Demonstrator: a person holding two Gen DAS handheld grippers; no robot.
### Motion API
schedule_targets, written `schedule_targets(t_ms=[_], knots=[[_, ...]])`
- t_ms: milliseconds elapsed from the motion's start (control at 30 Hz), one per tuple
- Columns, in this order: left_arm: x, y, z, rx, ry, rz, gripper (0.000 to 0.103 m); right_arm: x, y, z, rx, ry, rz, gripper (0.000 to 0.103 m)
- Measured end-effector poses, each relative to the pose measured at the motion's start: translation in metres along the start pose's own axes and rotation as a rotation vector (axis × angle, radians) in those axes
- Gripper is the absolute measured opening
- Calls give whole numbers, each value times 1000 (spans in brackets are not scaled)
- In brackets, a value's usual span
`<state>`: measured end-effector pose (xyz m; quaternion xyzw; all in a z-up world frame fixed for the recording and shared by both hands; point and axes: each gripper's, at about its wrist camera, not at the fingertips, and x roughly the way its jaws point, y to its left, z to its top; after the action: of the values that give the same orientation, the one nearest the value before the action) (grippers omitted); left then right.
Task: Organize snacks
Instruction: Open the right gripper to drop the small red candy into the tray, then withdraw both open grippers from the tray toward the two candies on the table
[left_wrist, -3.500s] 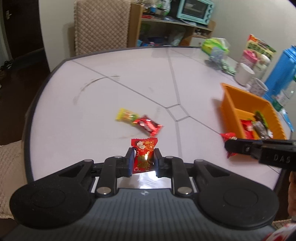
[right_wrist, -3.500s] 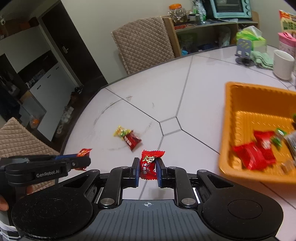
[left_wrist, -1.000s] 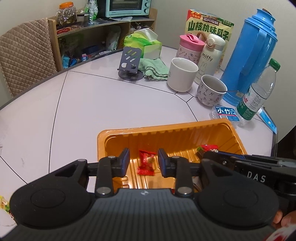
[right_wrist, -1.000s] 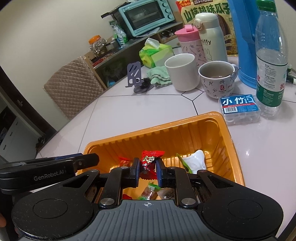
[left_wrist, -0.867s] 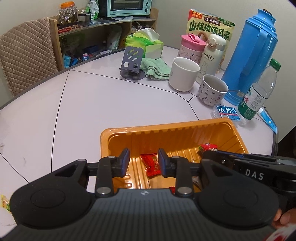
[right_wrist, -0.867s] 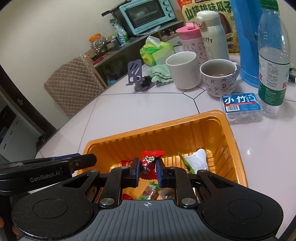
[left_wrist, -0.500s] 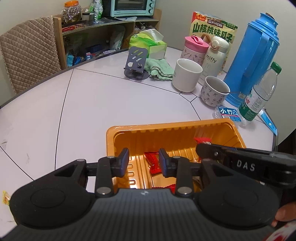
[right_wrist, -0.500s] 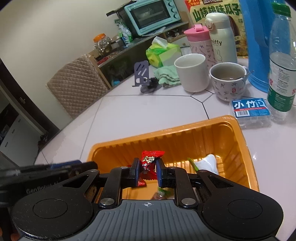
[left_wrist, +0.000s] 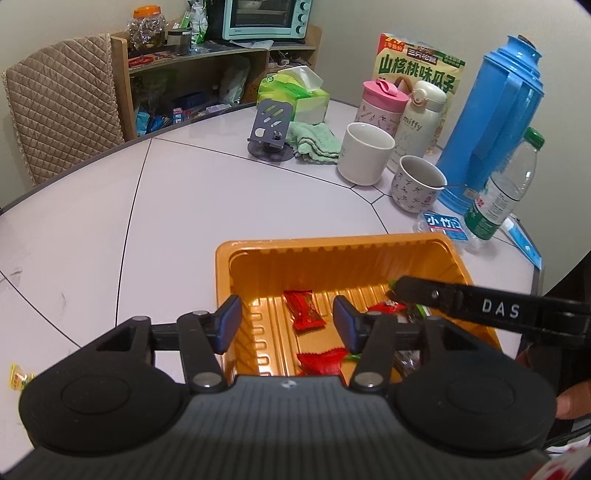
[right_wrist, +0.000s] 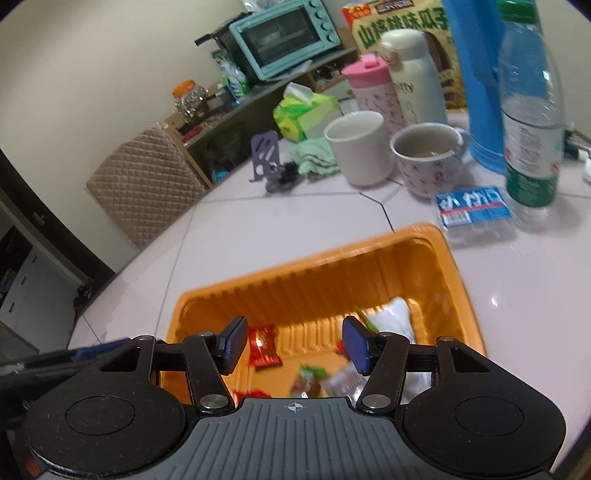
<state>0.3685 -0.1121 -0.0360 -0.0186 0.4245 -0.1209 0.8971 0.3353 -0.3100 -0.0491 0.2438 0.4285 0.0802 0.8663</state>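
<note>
Left-wrist footage showed a pale round table (left_wrist: 207, 206) carrying, along its far side, a blue thermos (left_wrist: 495, 122), a water bottle (left_wrist: 502, 192), a white mug (left_wrist: 364, 153) and a patterned cup (left_wrist: 415, 182). Nearer the camera sat the orange tray (left_wrist: 332, 254), its long side facing the lens. The left gripper (left_wrist: 288, 319) hung over the tray's near edge with its jaws opening and nothing pinched between the blue pads; a red snack packet (left_wrist: 304, 308) lay on the ribbed tray floor in the gap below them. A second red packet (left_wrist: 325, 360) rested closer to the near wall. From the right, one black finger of the right gripper (right_wrist: 293, 345) reached across the tray above a cluster of wrappers. A small yellow snack (left_wrist: 16, 376) remained on the table, well apart from the tray at the left edge.

Seen from the right wrist, the right gripper likewise hovered above the tray with its jaws opening and empty. Beneath it lay a red packet (right_wrist: 262, 347), a white packet (right_wrist: 393, 319) by the right wall, and several blurred wrappers (right_wrist: 314, 382).
</note>
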Motion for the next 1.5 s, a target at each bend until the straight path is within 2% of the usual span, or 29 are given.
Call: schedule_targets(t_ms=[200,500,867,1200,1500], knots=[[-18,-3,-11,-9,-6,-10,58,-24,-8,-16,-10,0,-35,70],[-45,-8,-29,-20,-15,-9,66,-57,-4,-32,-38,-9,-37,80],[-86,-6,-61,-36,-27,9,71,-87,13,-64,-77,16,-11,82],[-120,15,-97,-87,-10,42,71,-104,33,-96,-127,62,21,83],[-142,39,-130,-134,16,74,71,-103,61,-127,-179,124,52,83]])
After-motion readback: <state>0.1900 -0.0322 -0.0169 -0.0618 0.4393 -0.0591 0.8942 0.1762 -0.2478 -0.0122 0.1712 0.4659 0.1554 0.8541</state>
